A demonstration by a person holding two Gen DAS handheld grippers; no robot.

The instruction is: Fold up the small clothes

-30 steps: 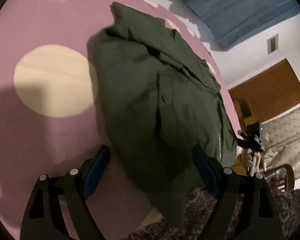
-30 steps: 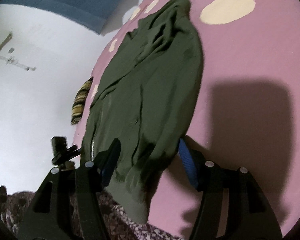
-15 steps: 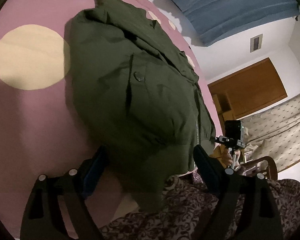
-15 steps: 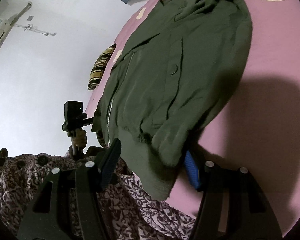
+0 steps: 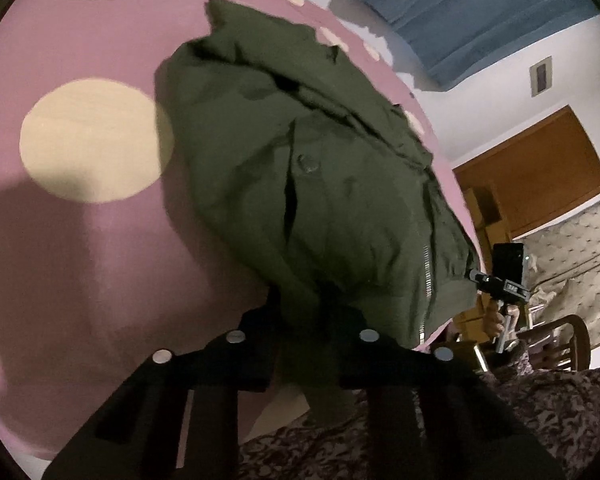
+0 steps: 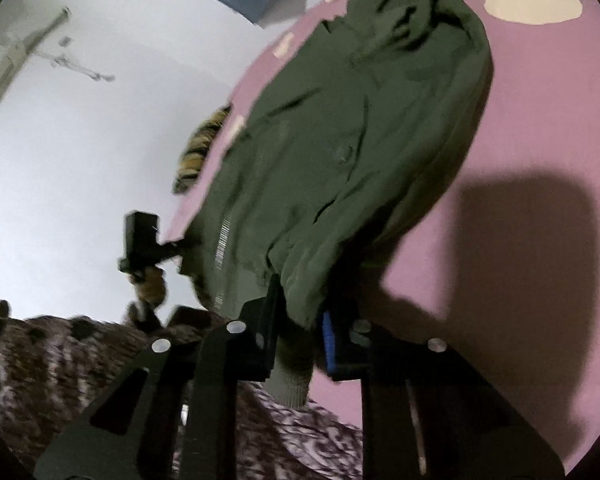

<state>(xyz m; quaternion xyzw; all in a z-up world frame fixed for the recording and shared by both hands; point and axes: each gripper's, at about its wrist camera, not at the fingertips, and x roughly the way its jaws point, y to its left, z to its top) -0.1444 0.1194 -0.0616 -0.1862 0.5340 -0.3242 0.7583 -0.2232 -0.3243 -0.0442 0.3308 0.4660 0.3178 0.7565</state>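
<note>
Pink bedspread (image 5: 80,260) with cream spots serves as the folding surface. Green jacket (image 5: 340,184) lies spread on it, collar far, hem hanging off the near edge where both tools can reach. Left gripper (image 5: 300,320) closing, pinching the hem's left corner; right gripper (image 6: 300,312) closing on the other corner, likely for lifting the hem evenly.

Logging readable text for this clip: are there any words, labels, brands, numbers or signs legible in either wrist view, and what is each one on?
None can be read.
Small light label on the right gripper, seen from the left wrist view: too small and blurred to read.
Green jacket: a zipper and a button, no visible tag or print.
Pink sheet: cream spots only, no lettering.
</note>
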